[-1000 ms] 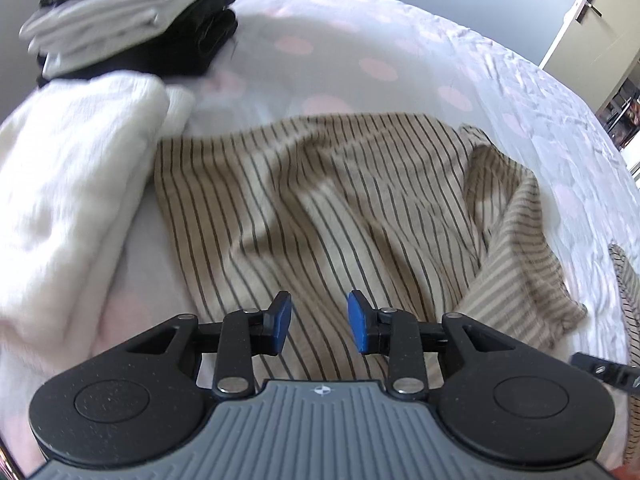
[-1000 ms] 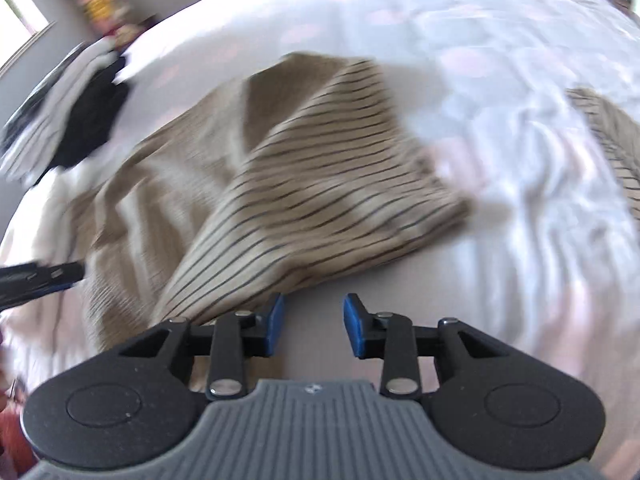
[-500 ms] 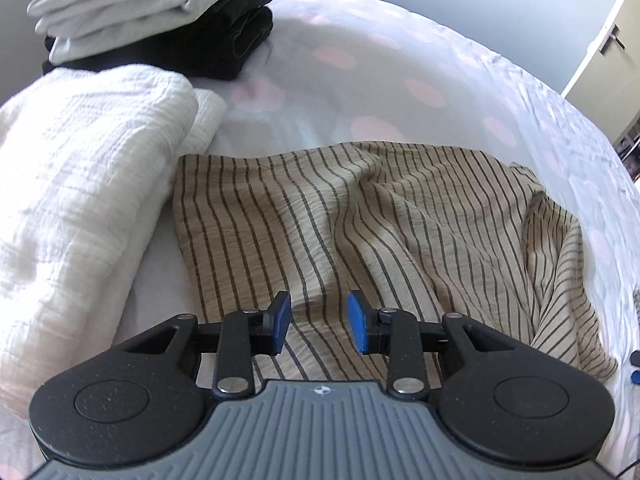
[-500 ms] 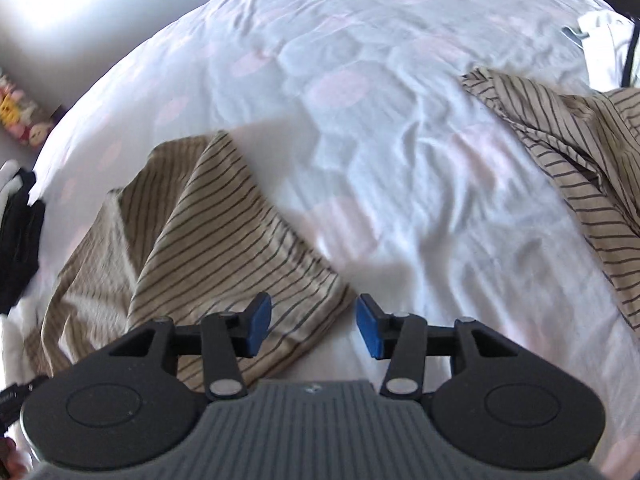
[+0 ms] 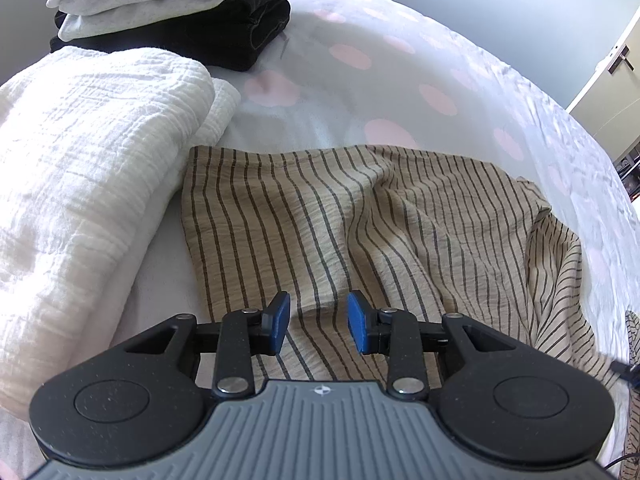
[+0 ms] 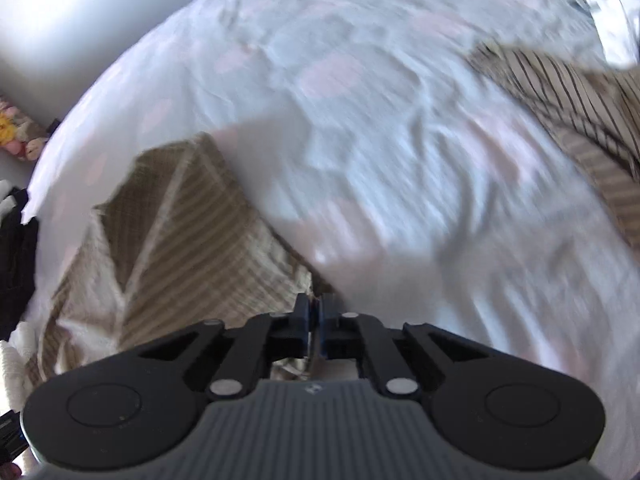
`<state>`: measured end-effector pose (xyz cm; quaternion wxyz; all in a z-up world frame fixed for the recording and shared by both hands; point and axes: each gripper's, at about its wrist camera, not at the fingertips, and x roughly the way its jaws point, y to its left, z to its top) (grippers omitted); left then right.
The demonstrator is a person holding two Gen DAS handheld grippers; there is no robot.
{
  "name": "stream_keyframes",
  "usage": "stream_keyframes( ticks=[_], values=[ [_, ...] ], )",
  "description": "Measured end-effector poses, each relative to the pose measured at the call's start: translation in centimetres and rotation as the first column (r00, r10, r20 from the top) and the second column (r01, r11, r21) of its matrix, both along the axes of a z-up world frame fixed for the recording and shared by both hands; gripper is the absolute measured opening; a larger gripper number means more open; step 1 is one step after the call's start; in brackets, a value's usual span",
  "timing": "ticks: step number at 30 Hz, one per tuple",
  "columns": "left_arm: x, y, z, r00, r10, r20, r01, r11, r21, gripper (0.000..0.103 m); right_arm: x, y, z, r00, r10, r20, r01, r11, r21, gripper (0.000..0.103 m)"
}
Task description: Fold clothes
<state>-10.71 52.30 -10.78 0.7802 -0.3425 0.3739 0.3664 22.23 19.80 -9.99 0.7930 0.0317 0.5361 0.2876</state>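
Right gripper (image 6: 315, 320) newly clamped on striped garment (image 6: 192, 236) corner

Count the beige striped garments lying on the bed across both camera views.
2: one striped garment beneath both grippers, spread beside the white blanket; a second striped garment at the far right. Others may be hidden.

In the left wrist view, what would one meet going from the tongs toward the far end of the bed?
Left tongs → striped beige garment → bare polka-dot bedsheet → stack of folded black and grey clothes.
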Motion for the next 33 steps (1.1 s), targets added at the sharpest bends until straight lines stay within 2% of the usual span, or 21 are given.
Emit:
stream_keyframes(
  ticks=[3, 7, 12, 15, 20, 24, 28, 33],
  values=[
    [-0.6, 0.2, 0.6, 1.0, 0.017, 0.027, -0.017, 1.0, 0.008, 0.037, -1.2, 2.6, 4.1, 0.994, 0.081, 0.079, -0.085, 0.996, 0.041, 0.004],
    [-1.8, 0.6, 1.3, 0.997, 0.034, 0.068, -0.034, 0.999, 0.007, 0.037, -3.3, 7.7, 9.7, 0.959, 0.204, 0.194, -0.22, 0.974, 0.062, 0.004],
    [-3.1, 1.4, 1.7, 0.991, 0.055, 0.122, -0.055, 0.998, -0.004, 0.037, -7.3, 15.5, 14.1, 0.882, 0.36, 0.304, -0.385, 0.923, 0.022, 0.004],
    [-3.9, 2.2, 1.8, 0.985, 0.068, 0.156, -0.067, 0.998, -0.01, 0.037, -10.2, 20.0, 15.4, 0.829, 0.448, 0.333, -0.472, 0.882, -0.011, 0.004],
    [-5.3, 3.6, 1.6, 0.972, 0.112, 0.206, -0.108, 0.994, -0.028, 0.037, -15.1, 26.2, 15.6, 0.748, 0.568, 0.343, -0.59, 0.806, -0.048, 0.004],
    [-6.8, 4.7, 1.5, 0.955, 0.158, 0.25, -0.153, 0.987, -0.04, 0.037, -18.9, 30.5, 14.6, 0.69, 0.644, 0.331, -0.665, 0.744, -0.062, 0.004],
    [-7.9, 5.6, 1.2, 0.94, 0.193, 0.283, -0.185, 0.981, -0.056, 0.037, -21.3, 34.2, 11.7, 0.668, 0.693, 0.271, -0.706, 0.705, -0.062, 0.004],
    [-8.3, 6.1, 0.7, 0.933, 0.19, 0.304, -0.178, 0.982, -0.065, 0.037, -23.6, 37.7, 7.8, 0.642, 0.743, 0.192, -0.747, 0.662, -0.063, 0.004]
  ],
)
